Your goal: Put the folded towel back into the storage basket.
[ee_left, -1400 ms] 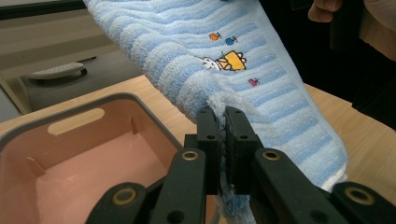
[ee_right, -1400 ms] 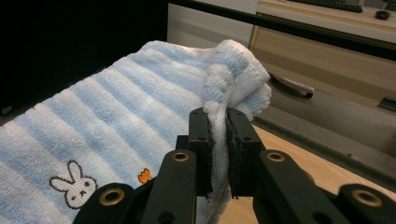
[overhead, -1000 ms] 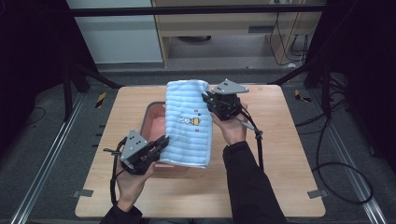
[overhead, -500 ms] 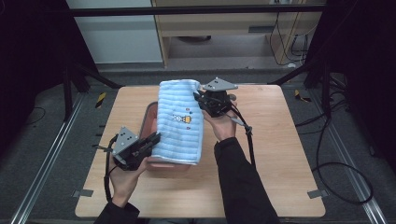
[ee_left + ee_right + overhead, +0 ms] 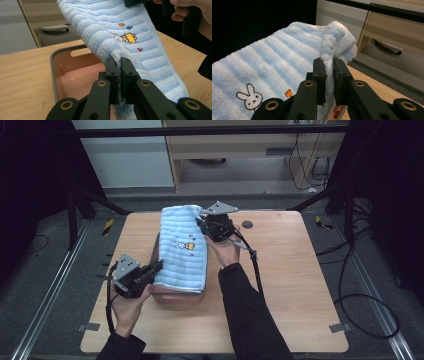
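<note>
A light blue striped towel (image 5: 182,252) with a small rabbit picture is stretched above a pink tub (image 5: 172,295) on the table. My left gripper (image 5: 156,268) is shut on the towel's near left corner (image 5: 119,56), low beside the tub. My right gripper (image 5: 201,223) is shut on the far right corner (image 5: 329,56) and holds it higher, so the towel (image 5: 267,65) slopes down toward the near side. The tub's inside (image 5: 75,75) lies open under the cloth.
The wooden table (image 5: 300,285) has bare room right of and in front of the tub. A small dark round spot (image 5: 247,225) sits near the far edge. Cables (image 5: 255,265) trail from both grippers. Dark metal frame bars (image 5: 80,205) and a cabinet (image 5: 240,150) stand behind.
Both grippers have carried the towel leftward over the tub. The right gripper moved left and slightly back, the left gripper moved left.
</note>
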### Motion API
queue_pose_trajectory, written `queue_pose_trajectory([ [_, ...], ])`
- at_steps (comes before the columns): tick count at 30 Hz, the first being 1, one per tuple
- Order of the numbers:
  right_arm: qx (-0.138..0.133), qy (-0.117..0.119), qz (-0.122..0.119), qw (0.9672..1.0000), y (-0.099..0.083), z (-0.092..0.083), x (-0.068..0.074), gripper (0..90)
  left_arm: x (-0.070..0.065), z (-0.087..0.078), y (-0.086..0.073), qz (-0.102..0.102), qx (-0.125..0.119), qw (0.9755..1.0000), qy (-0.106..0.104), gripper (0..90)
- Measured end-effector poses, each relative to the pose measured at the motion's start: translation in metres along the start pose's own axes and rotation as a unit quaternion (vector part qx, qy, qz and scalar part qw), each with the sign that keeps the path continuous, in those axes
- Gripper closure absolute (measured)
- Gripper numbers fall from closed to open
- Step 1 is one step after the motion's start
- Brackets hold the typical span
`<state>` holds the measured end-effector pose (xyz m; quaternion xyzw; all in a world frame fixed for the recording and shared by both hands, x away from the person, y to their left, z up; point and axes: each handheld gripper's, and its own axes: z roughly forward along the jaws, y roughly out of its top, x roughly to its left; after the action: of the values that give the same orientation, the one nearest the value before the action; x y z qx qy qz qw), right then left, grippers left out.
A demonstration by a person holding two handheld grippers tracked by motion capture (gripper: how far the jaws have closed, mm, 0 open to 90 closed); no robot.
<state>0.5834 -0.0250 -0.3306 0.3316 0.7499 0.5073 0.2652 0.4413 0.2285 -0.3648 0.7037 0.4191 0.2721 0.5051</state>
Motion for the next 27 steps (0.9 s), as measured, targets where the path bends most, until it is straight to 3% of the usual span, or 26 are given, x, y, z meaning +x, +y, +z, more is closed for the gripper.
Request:
queue_pose_trajectory([
  [12, 0.014, 0.000, -0.003, 0.9999, -0.004, 0.026, 0.002, 81.8, 0.013, 0.012, -0.008, -0.007, 0.013, 0.9998, 0.012, 85.5],
  [27, 0.049, -0.001, -0.007, 0.9988, -0.024, 0.050, 0.005, 81.7, 0.018, 0.034, -0.028, 0.002, 0.062, 0.9978, 0.024, 85.6],
])
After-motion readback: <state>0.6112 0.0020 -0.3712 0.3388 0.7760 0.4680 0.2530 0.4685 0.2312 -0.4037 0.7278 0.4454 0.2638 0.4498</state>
